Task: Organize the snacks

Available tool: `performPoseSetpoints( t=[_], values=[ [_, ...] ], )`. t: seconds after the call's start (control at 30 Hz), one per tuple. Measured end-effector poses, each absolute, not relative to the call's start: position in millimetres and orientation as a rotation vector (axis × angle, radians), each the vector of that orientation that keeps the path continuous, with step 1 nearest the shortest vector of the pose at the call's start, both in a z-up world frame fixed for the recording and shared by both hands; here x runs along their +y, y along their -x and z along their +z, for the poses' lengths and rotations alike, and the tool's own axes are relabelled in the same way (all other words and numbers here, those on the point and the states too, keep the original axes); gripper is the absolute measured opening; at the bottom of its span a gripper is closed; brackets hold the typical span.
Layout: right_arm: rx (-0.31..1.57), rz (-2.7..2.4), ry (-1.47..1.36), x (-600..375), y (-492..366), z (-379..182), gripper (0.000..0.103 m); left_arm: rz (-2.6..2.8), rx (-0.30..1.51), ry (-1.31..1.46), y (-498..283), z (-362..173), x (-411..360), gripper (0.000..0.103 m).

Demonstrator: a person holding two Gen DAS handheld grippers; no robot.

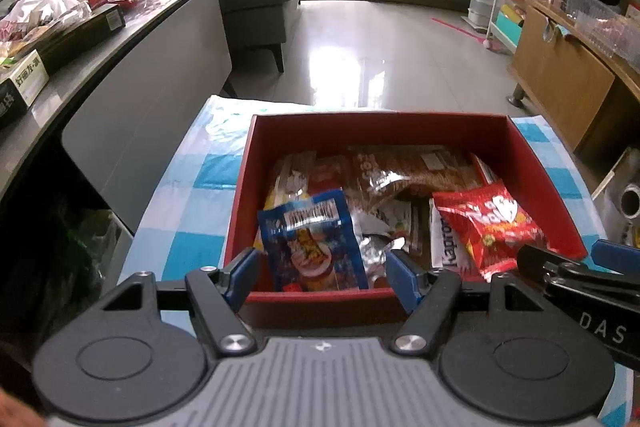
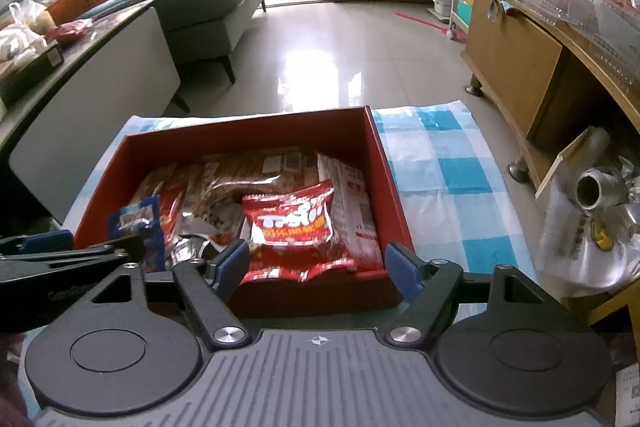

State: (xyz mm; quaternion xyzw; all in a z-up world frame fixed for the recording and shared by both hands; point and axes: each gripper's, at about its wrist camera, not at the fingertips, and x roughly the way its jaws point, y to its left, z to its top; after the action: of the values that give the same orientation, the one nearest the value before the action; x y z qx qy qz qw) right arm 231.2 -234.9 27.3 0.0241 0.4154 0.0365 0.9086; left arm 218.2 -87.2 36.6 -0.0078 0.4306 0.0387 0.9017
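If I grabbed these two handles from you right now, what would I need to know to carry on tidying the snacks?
Left gripper: jaws open, nothing held, at the near edge of the red box.
Right gripper: jaws open, nothing held, at the same edge.
Snacks: a blue packet and a red packet lie on top of other packets inside the box, which sits on a blue checked cloth.
Done: these snacks are in the box.
Left: no loose snacks show on the cloth; check elsewhere for more.
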Motion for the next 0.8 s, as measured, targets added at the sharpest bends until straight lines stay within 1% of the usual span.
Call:
performPoseSetpoints(
  t=[0.8],
  values=[
    [0.861,0.061,-0.061,-235.6,-171.7,27.2,0.084,0.067,0.898,0.016,-155.8,32.8,-86.8,0.064]
  ],
)
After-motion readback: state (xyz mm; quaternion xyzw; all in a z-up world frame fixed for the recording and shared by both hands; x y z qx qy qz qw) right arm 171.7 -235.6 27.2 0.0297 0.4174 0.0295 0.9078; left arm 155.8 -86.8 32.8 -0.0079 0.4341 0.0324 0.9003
